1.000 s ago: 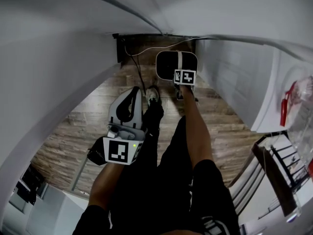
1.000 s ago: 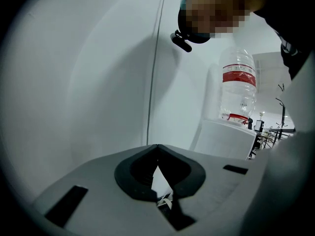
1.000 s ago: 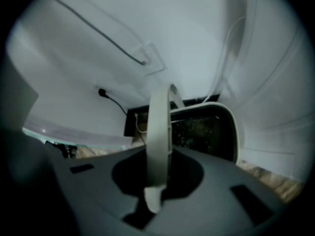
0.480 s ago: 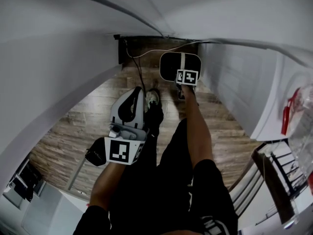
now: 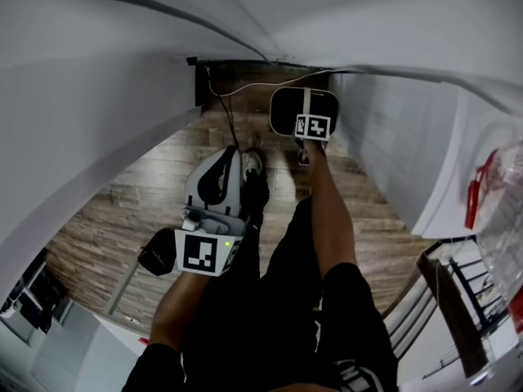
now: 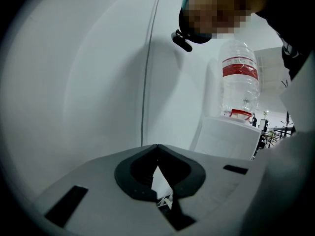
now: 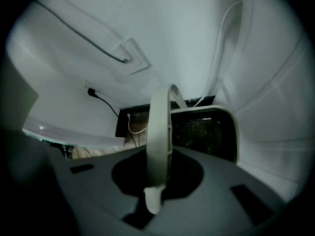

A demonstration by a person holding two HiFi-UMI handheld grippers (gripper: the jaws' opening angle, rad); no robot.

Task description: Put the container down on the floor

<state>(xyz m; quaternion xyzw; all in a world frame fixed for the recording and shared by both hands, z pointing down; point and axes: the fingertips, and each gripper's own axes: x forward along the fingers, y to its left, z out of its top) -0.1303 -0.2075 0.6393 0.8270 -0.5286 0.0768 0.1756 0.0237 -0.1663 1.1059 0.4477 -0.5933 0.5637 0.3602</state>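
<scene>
The container [image 5: 303, 107] is a dark bin with a white rim and a white carrying handle, hanging above the wooden floor [image 5: 155, 202] beyond the person's feet. My right gripper [image 5: 307, 119] points steeply down and is shut on that handle. In the right gripper view the white handle [image 7: 160, 132] runs up between the jaws, and the container's dark inside [image 7: 202, 132] hangs below. My left gripper [image 5: 231, 150] sits over the left thigh, shut and empty. The left gripper [image 6: 157, 149] looks out at a white wall.
White walls and cabinets close in on both sides of a narrow strip of floor. A cable [image 5: 230, 114] runs down from a dark corner [image 5: 201, 80]. A shoe [image 5: 253, 163] stands near the container. A rack [image 5: 458, 292] is at lower right. An upturned water bottle [image 6: 239, 80] stands on a dispenser.
My right gripper and the hanging container have sunk a little toward the floor and drifted slightly right. The left gripper has stayed almost still.
</scene>
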